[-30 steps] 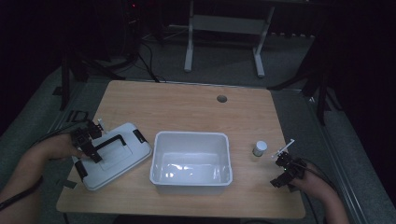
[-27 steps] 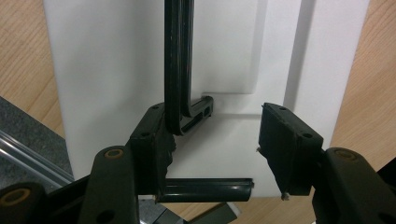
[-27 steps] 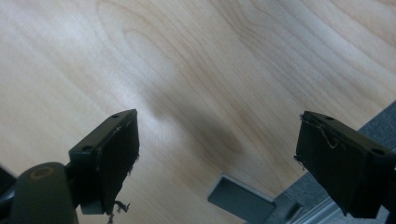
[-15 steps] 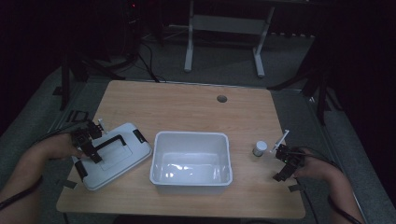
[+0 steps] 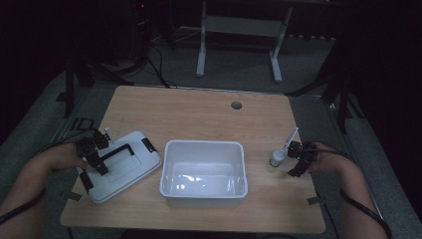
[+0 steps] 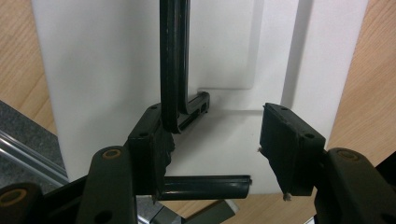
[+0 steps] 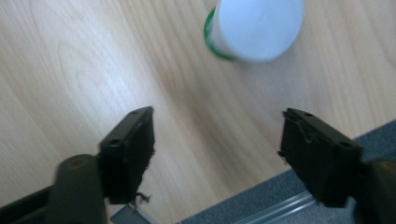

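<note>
A white lid (image 5: 124, 167) with a black handle (image 5: 113, 154) lies flat at the table's left. My left gripper (image 5: 92, 149) hovers over its left end, held by a hand. In the left gripper view the jaws stand open above the lid (image 6: 224, 56), and the black handle (image 6: 173, 65) ends just beside the left pad (image 6: 149, 149). A small bottle (image 5: 276, 158) with a white cap stands at the right. My right gripper (image 5: 298, 160) is just right of it, open. The bottle (image 7: 254, 28) sits ahead of the right gripper's (image 7: 217, 149) spread jaws, apart from them.
An open white bin (image 5: 203, 149) sits mid-table between the lid and the bottle. A round cable hole (image 5: 236, 105) is near the far edge. The table's right edge and grey floor (image 7: 299, 200) lie close under the right gripper.
My right gripper has moved forward and slightly left, closing in on the small bottle. The left gripper and the lid have stayed where they were.
</note>
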Available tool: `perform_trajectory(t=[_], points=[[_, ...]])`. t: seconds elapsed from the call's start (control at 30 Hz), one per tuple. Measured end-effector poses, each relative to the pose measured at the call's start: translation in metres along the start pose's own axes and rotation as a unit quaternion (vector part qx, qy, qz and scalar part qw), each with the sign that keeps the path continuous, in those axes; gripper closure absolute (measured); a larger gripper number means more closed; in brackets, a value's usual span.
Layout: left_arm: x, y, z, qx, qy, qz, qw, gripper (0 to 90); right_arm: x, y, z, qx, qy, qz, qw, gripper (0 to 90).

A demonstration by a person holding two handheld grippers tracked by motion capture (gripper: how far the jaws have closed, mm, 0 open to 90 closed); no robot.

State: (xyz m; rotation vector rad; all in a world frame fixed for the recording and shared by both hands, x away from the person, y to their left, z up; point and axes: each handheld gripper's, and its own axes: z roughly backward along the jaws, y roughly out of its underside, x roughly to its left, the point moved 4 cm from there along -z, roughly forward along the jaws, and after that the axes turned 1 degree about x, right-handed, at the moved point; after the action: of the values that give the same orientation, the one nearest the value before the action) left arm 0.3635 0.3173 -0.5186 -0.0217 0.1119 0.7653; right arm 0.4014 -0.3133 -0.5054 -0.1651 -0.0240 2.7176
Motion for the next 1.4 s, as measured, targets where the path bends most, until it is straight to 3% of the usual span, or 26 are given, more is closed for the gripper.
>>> perform_trajectory(t=[0.27,0.67,0.83,0.97,1.13,1.4], points=[[0.001,0.001,0.000,0.005,-0.002,-0.004,1.0000,42.9,-0.012,-0.021,-0.001,-0.002,0.002,0.009,1.0000,32.6],[0.000,0.002,-0.003,0.006,0.000,-0.003,1.0000,42.8,-0.014,-0.045,-0.019,-0.007,0.002,0.035,0.9994,36.6],[0.000,0.002,-0.003,0.008,-0.001,-0.004,1.0000,42.8,-0.015,-0.048,-0.023,-0.003,0.010,0.055,0.9984,47.9],[0.000,0.001,-0.004,0.009,-0.002,-0.005,0.9999,42.8,-0.015,-0.051,-0.023,-0.002,0.011,0.064,0.9979,49.2],[-0.001,0.001,-0.004,0.009,-0.002,-0.006,0.9999,42.8,-0.012,-0.052,-0.022,0.008,0.005,0.071,0.9974,49.6],[-0.002,0.001,-0.001,0.011,-0.005,-0.007,0.9999,42.9,0.007,-0.051,0.005,-0.003,-0.007,0.085,0.9963,49.8]])
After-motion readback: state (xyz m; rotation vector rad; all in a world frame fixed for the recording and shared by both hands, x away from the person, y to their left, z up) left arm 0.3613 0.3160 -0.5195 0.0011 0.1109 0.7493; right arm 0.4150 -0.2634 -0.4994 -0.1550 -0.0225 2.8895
